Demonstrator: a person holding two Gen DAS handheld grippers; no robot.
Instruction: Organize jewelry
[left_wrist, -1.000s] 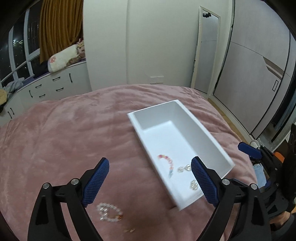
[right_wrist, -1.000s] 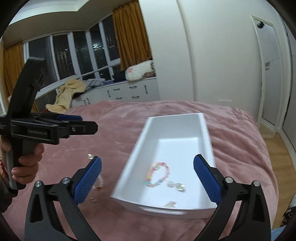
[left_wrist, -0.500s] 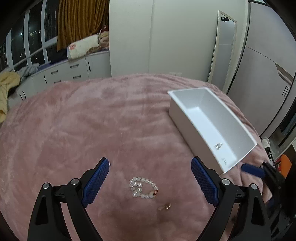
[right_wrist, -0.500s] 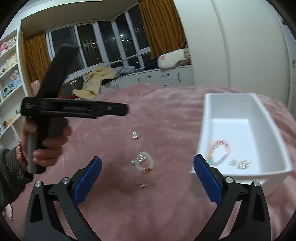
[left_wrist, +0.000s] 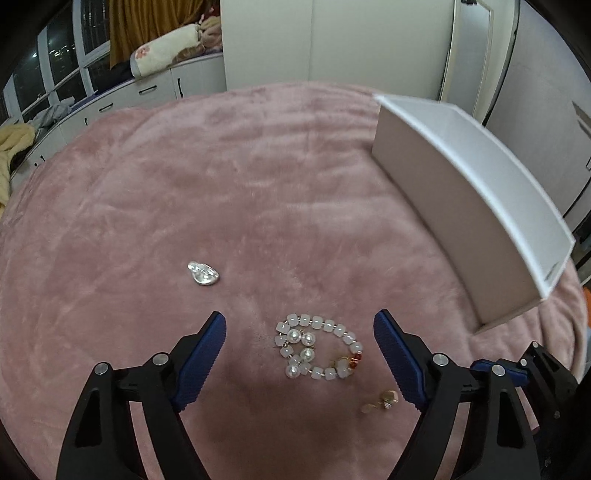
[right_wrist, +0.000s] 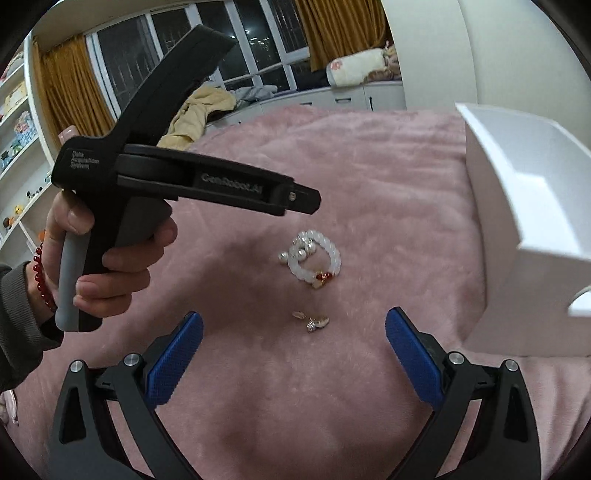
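A white bead and pearl bracelet (left_wrist: 318, 347) (right_wrist: 314, 258) lies on the pink blanket. My left gripper (left_wrist: 300, 328) hovers just above it; its blue pads stand either side without touching, and the jaws are closing. Small gold earrings (left_wrist: 380, 400) (right_wrist: 313, 319) lie close to the bracelet. My right gripper (right_wrist: 294, 332) stands open over them, nothing between its pads. A silver pendant (left_wrist: 203, 274) rests further left. The white tray (left_wrist: 465, 206) (right_wrist: 524, 206) stands at the right; its inside is hidden from here.
A person's hand (right_wrist: 110, 258) with a red bead wristband holds the left gripper's handle. The pink blanket (left_wrist: 258, 177) covers the whole bed. White drawers (left_wrist: 122, 99), a pillow and windows with gold curtains lie behind.
Both grippers dropped lower and swung left, away from the tray, toward the loose jewelry. The bracelet and earrings now loom large between the fingers. The left jaws have narrowed a little.
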